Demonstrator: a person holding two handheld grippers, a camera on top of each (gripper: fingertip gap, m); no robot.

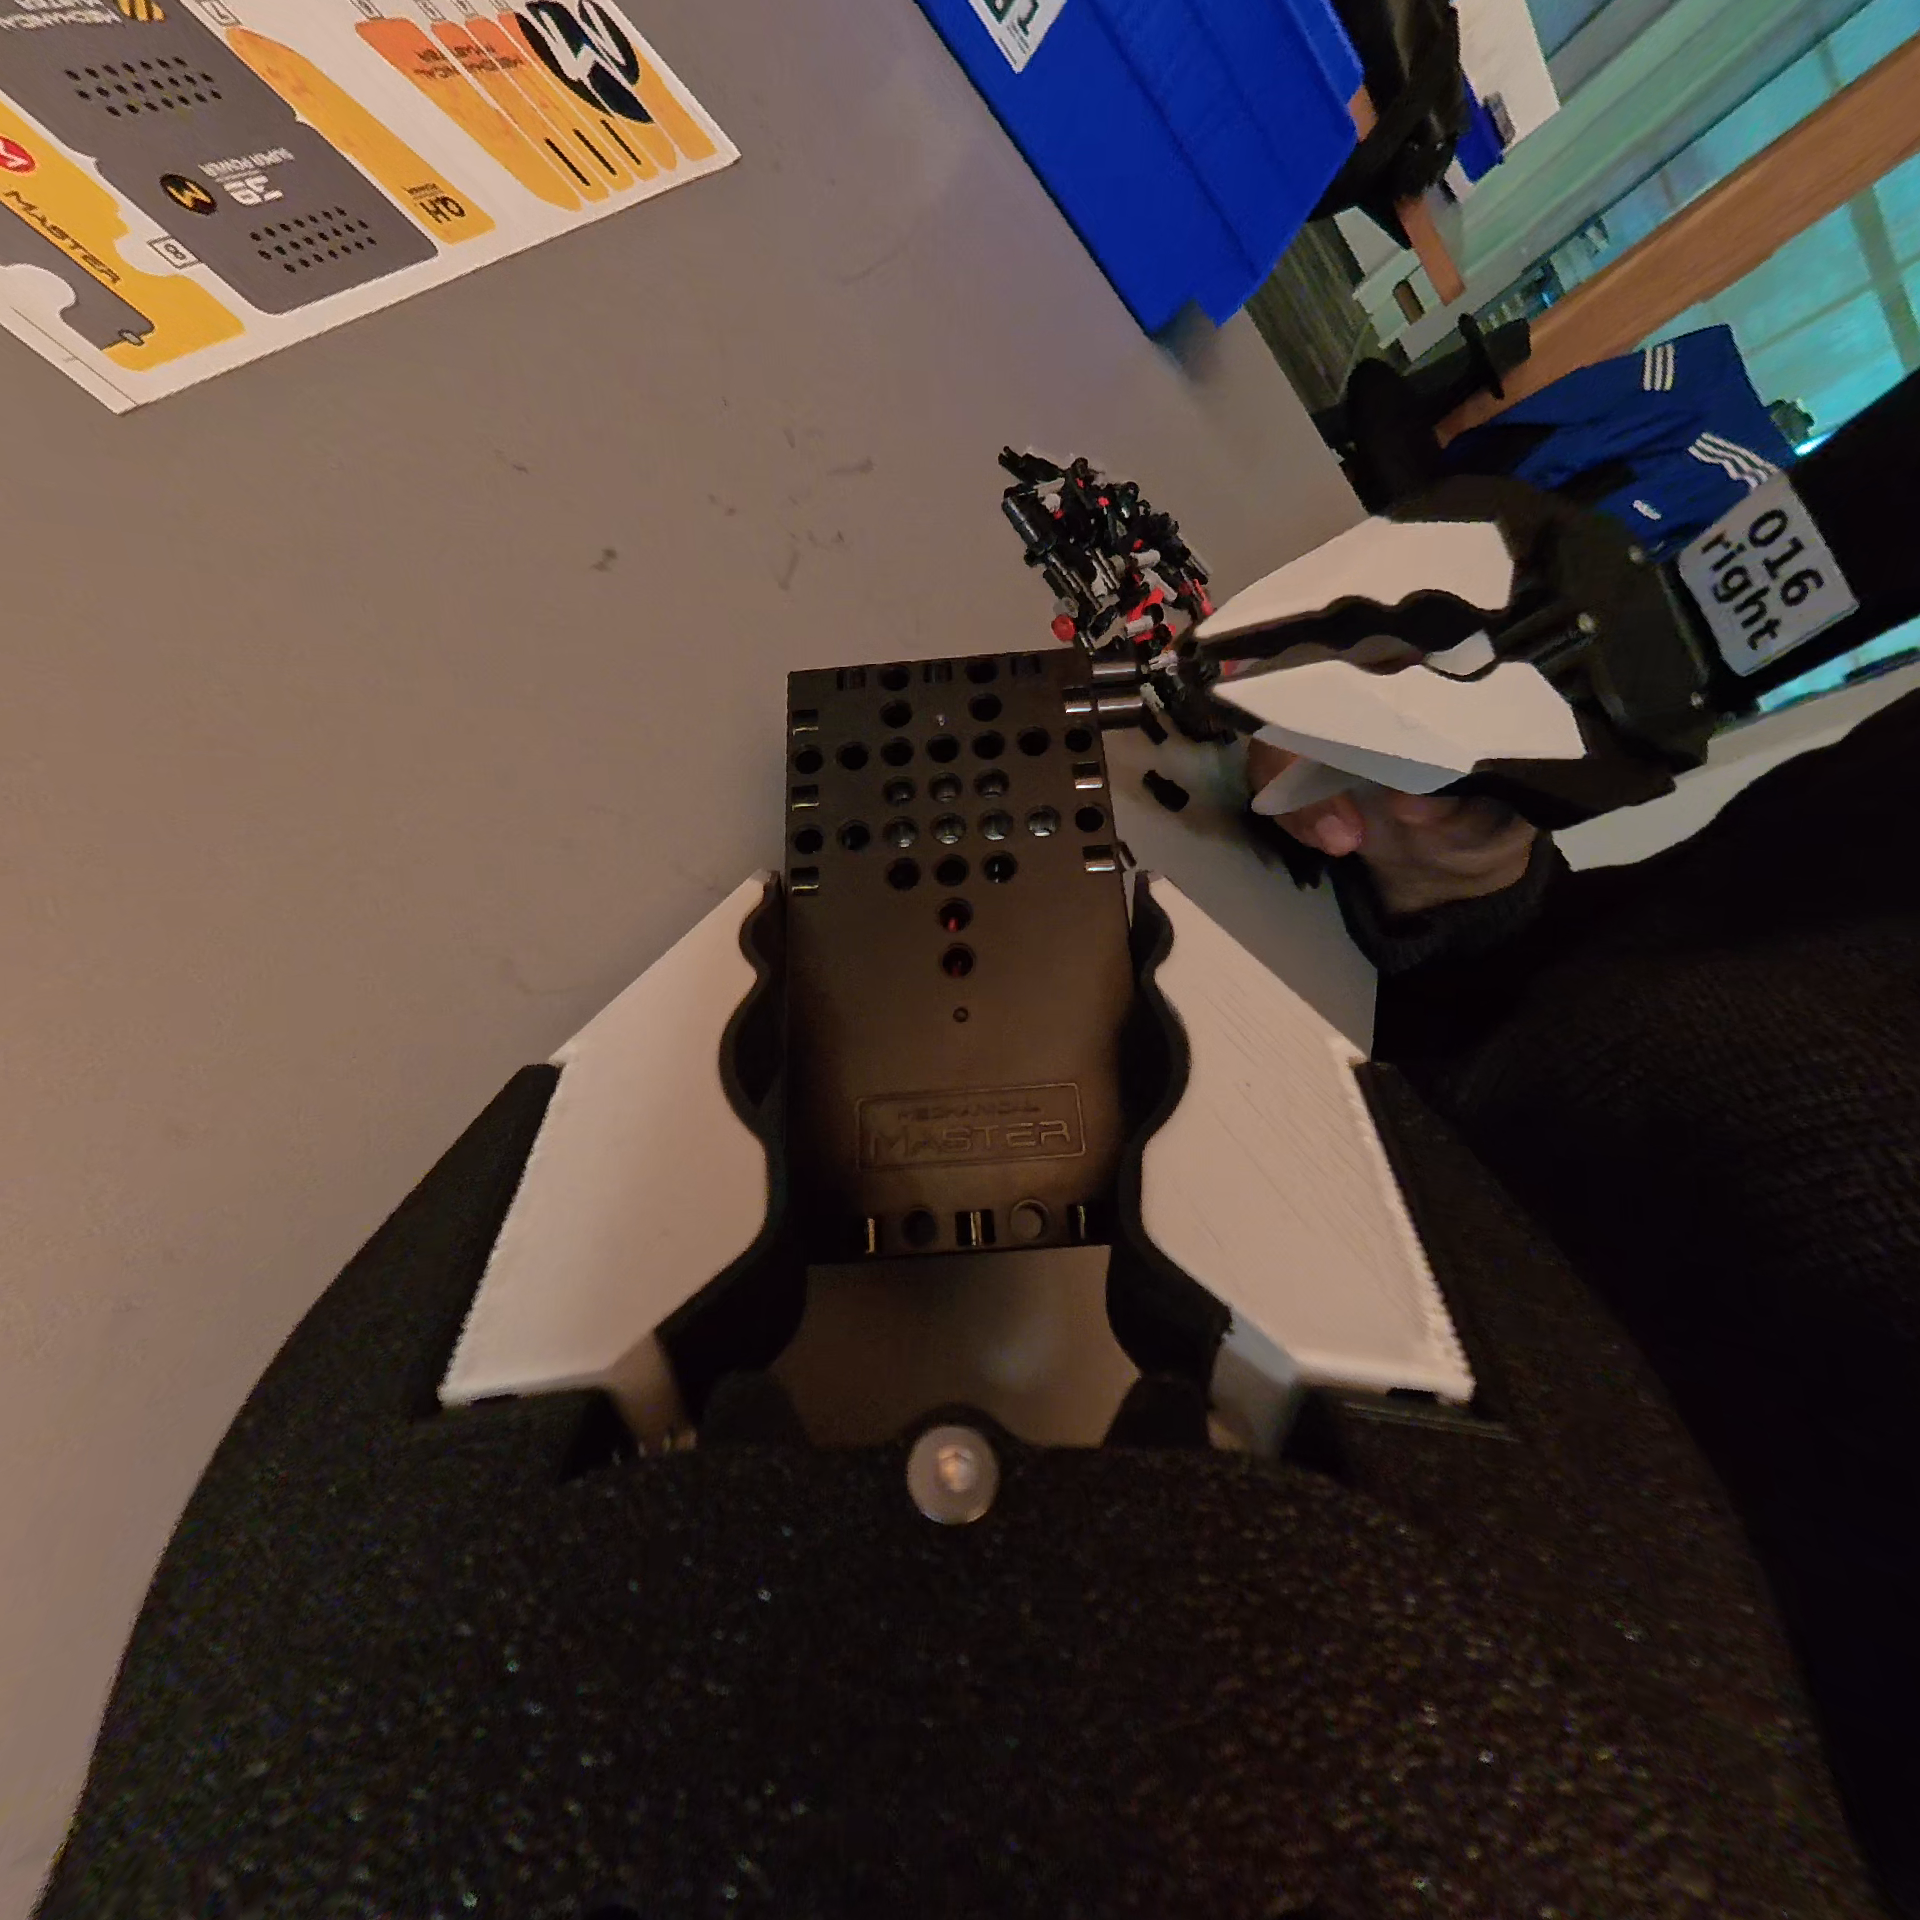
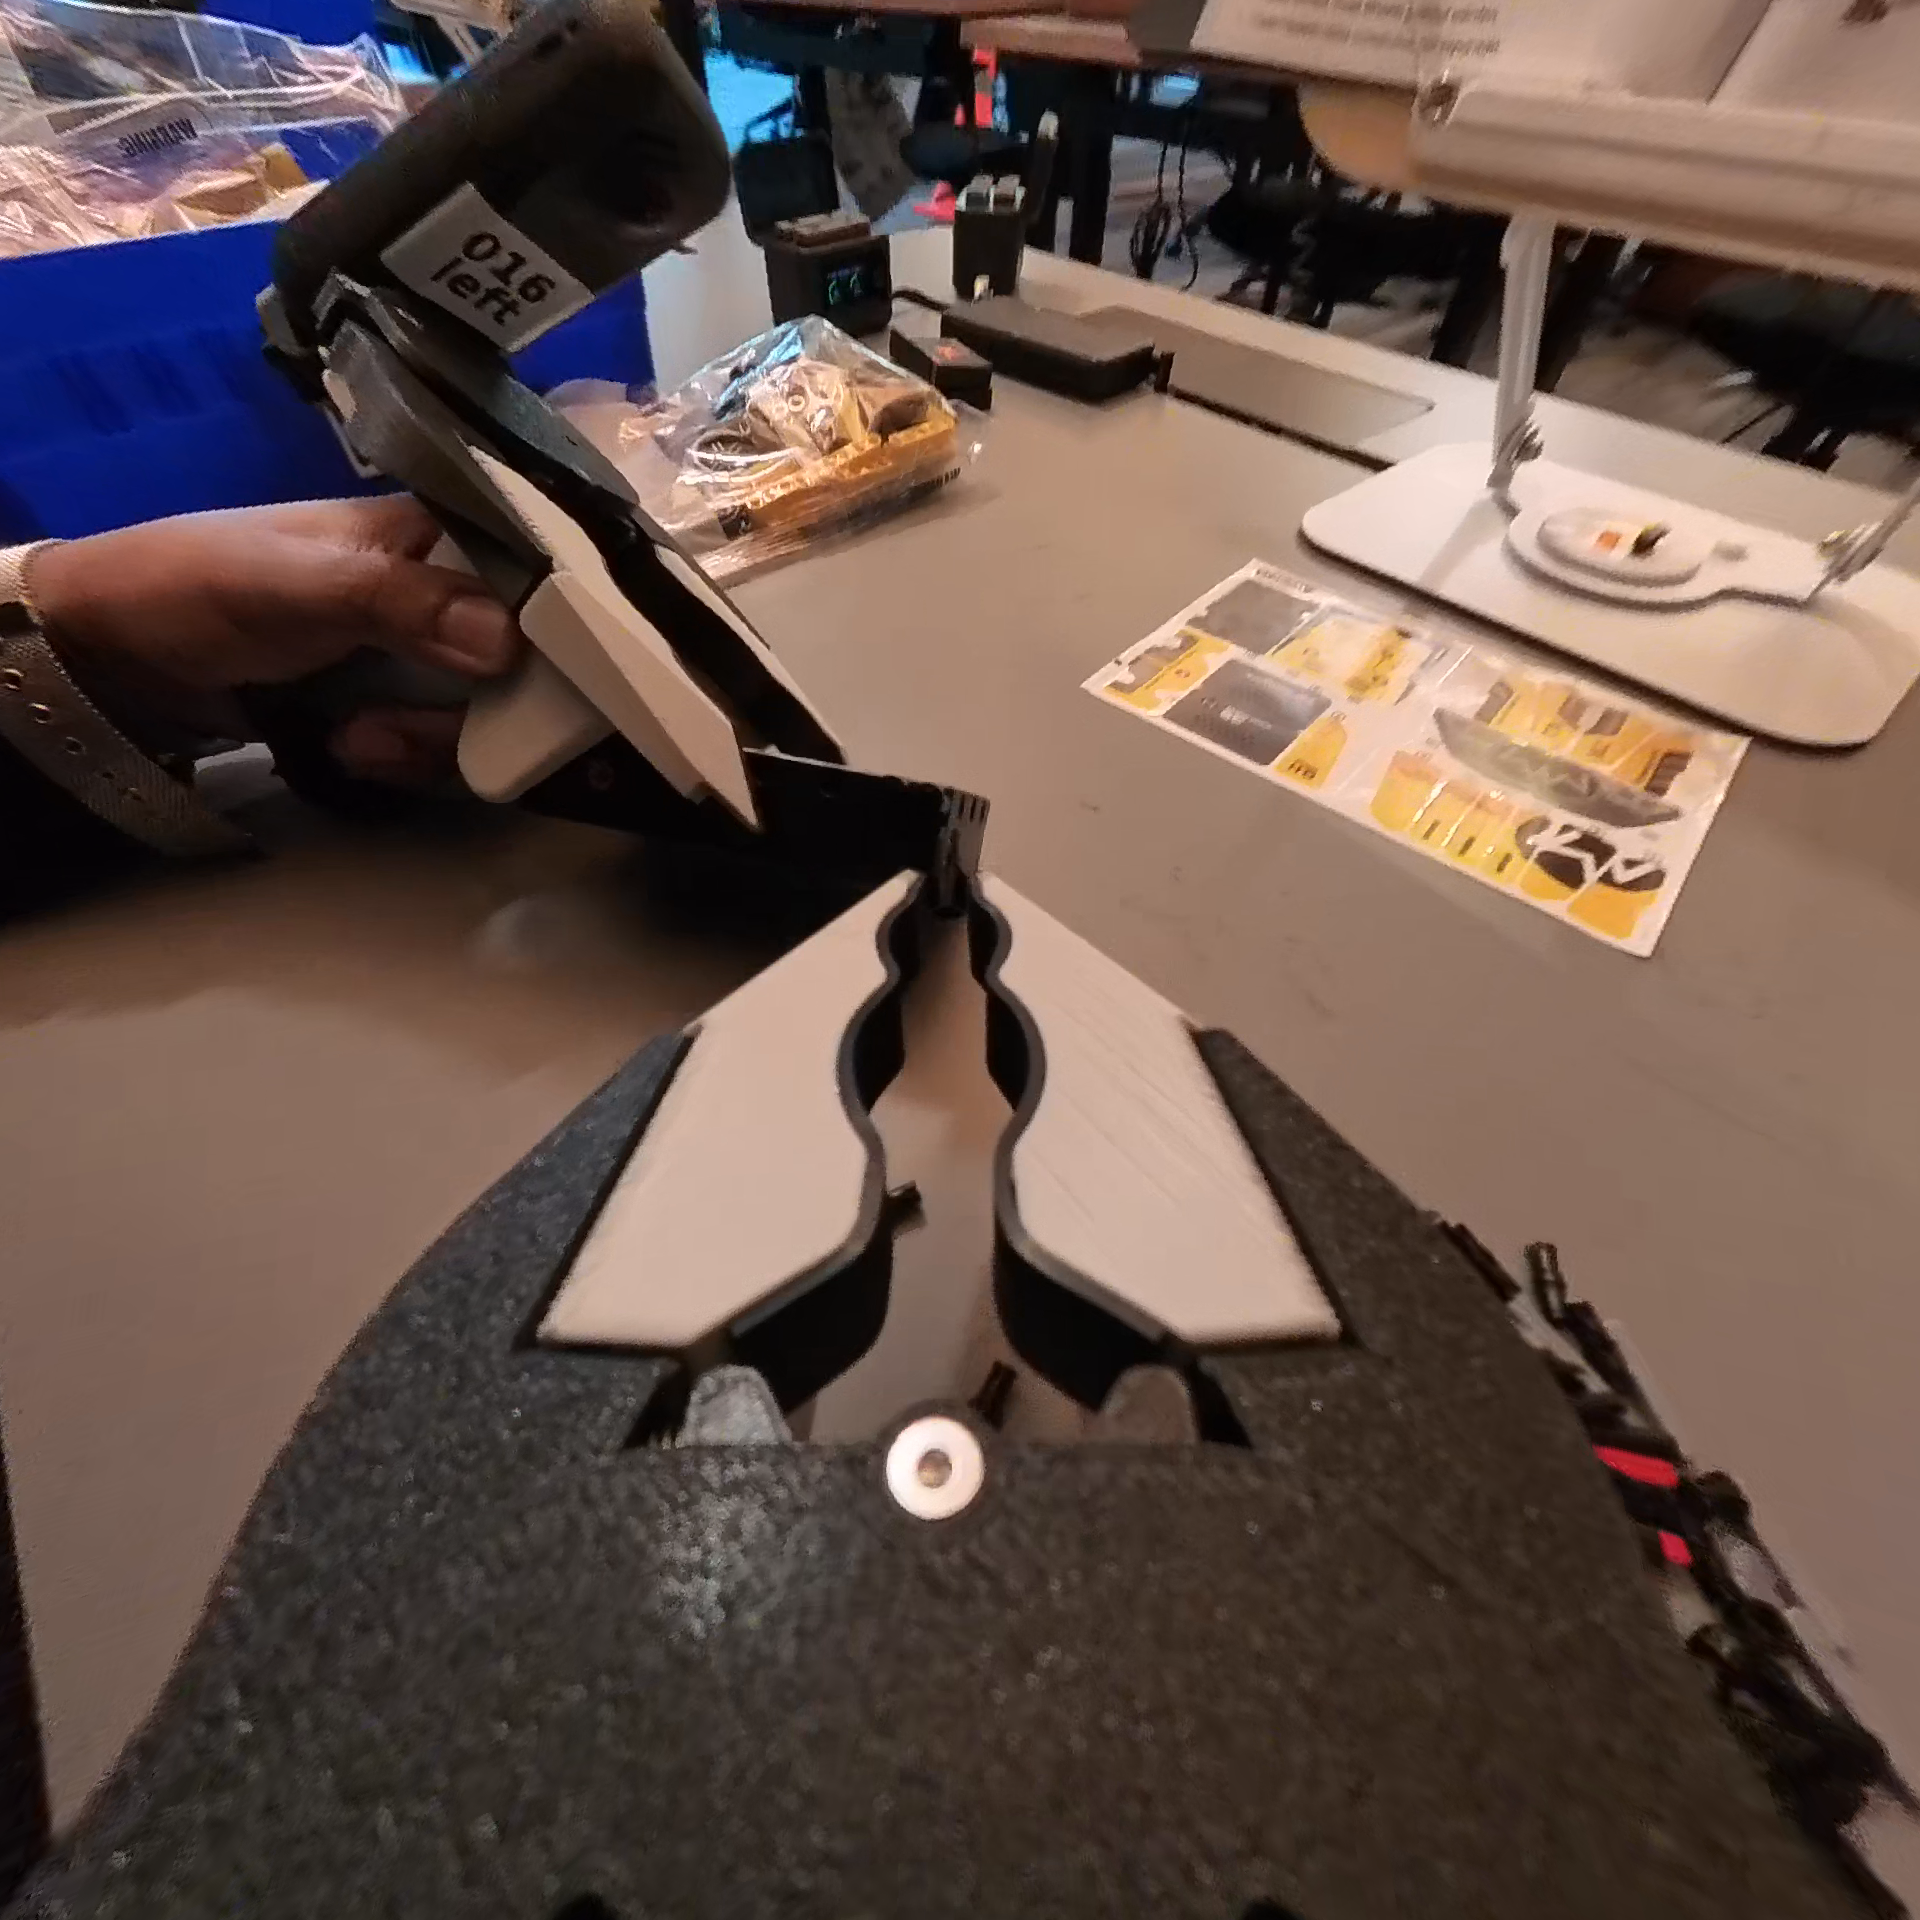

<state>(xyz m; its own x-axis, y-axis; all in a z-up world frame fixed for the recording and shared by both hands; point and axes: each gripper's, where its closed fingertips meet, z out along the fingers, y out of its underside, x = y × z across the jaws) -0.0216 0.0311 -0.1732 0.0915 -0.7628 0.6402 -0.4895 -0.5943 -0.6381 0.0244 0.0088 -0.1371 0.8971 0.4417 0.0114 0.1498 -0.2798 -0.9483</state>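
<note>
My left gripper (image 1: 956,883) is shut on a black block with many round holes (image 1: 940,790) and holds it by its two long sides, tilted over the grey table (image 1: 520,675). My right gripper (image 2: 943,883) is shut on a small black pin (image 2: 950,868) and holds it against the block's far corner (image 2: 961,810). In the left wrist view the right gripper (image 1: 1195,657) comes in from the right, its tips at the block's far right corner. In the right wrist view the left gripper (image 2: 748,800) comes in from the left, held by a hand (image 2: 260,603).
A pile of small black and red pins (image 1: 1101,551) lies just beyond the block. A sticker sheet (image 2: 1423,758) lies on the table, with a white stand base (image 2: 1558,623) behind it. A bag of yellow parts (image 2: 821,436) and a blue bin (image 2: 156,353) stand farther back.
</note>
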